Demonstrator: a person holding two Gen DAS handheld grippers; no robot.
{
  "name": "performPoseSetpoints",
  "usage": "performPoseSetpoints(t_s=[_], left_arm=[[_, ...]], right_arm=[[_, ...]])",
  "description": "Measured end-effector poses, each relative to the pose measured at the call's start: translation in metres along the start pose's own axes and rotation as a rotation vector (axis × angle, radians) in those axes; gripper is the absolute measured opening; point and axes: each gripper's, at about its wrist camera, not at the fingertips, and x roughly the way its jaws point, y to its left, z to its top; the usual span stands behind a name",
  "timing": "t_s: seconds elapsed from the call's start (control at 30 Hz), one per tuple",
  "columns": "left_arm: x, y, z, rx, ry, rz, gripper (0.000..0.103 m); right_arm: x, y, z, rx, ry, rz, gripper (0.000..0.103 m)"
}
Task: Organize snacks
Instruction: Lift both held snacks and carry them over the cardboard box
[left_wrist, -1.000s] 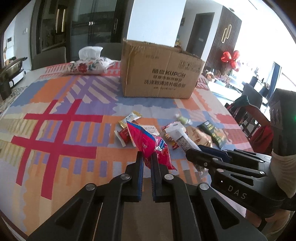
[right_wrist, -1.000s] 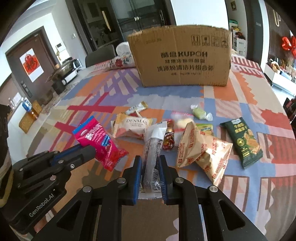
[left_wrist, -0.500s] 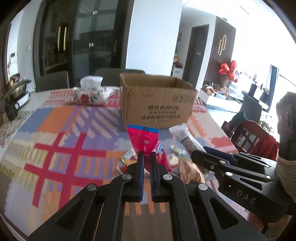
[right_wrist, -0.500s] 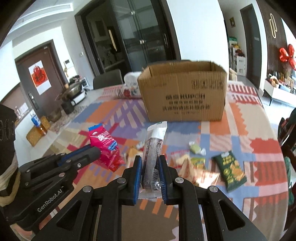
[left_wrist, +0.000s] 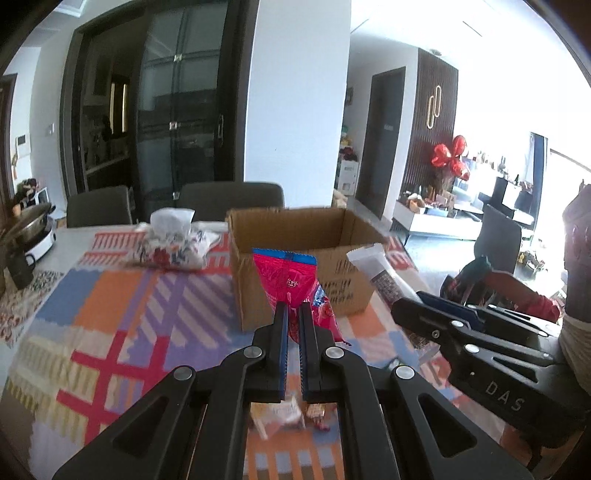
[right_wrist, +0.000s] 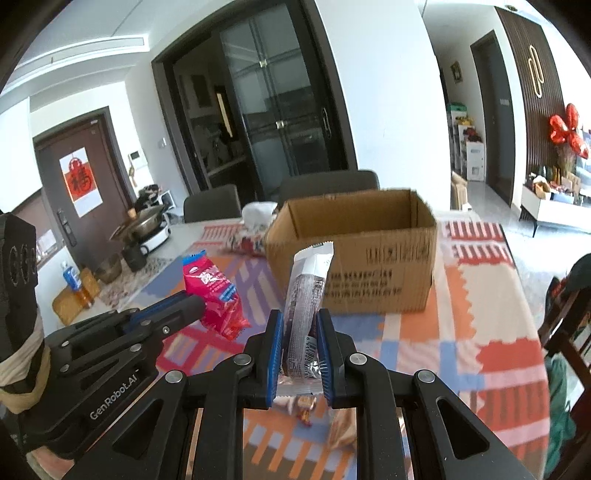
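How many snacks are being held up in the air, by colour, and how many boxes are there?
Red snack packet: 1
White-and-clear snack packet: 1
Cardboard box: 1
Total: 3

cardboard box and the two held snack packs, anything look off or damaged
Nothing looks spilled or torn. The cardboard box stands upright and open, its rim slightly wavy. The left hand-held gripper pinches the red snack pack; the right hand-held gripper clamps the white snack bar, both upright.

Bright daylight, fisheye edges, prob. motion-blurred.
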Motion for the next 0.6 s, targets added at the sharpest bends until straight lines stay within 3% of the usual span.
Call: performPoseSetpoints(t_s=[0.37, 0.6], left_arm=[[0.036, -0.005, 0.058, 0.055, -0.032, 0.001, 0.007], [0.073, -0.006, 0.088, 0.090, -0.013, 0.021, 0.007]], right_arm=[[0.025, -0.018, 0.053, -0.025, -0.031, -0.031, 0.020], [0.046, -0.033, 0.088, -0.034, -0.037, -0.062, 0.020]])
